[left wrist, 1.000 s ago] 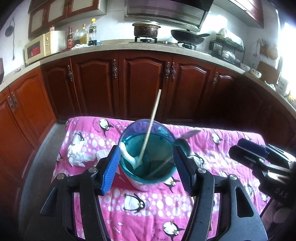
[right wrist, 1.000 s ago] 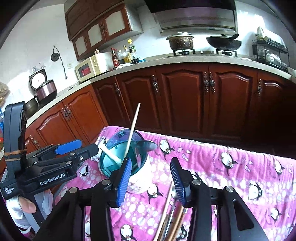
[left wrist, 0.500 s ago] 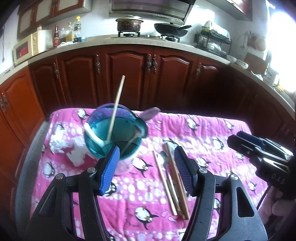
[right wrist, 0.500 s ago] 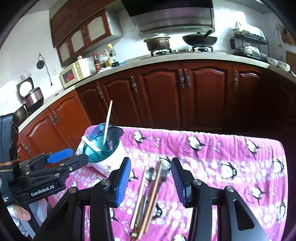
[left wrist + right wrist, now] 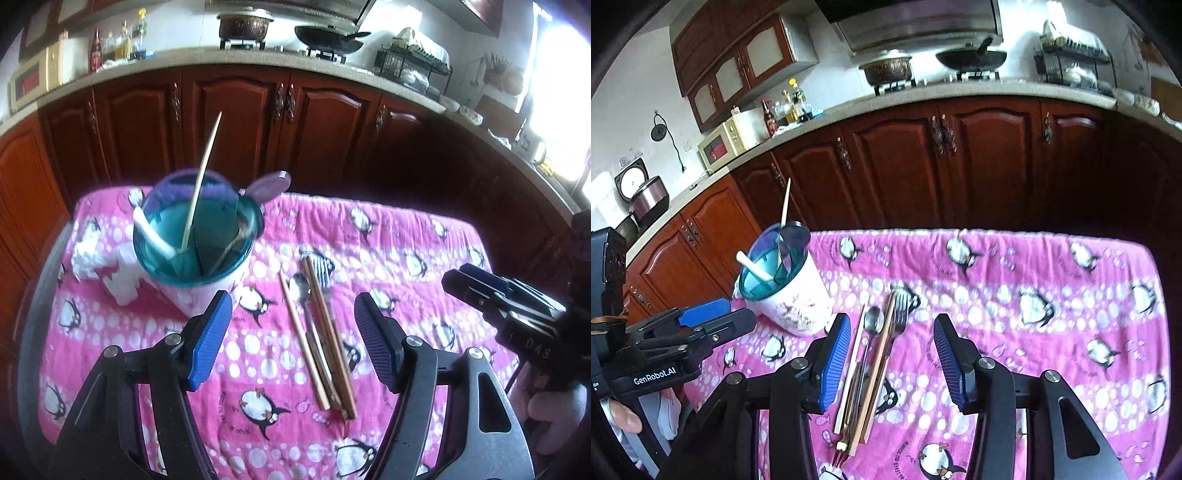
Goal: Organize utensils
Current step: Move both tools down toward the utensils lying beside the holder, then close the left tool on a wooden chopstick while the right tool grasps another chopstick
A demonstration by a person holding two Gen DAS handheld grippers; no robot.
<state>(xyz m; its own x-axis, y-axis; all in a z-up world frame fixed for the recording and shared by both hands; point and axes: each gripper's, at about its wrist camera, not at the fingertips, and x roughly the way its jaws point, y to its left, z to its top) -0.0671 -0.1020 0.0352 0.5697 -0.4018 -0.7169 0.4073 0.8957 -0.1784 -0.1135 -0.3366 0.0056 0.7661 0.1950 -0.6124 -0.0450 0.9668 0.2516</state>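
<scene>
The left gripper (image 5: 291,332) is opening, empty; the right gripper (image 5: 890,354) stands apart, empty. Loose utensils (image 5: 871,354) lie mid-table (image 5: 1071,332), beside the holder cup (image 5: 786,288) near the far left corner.

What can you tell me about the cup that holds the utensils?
The cup is a white, plastic-looking tub with a translucent teal rim, its side marked with stains or a faded print. It stands upright on the pink penguin cloth, left of the loose utensils. Inside lean a pale chopstick, a white handle and a metal spoon.
</scene>
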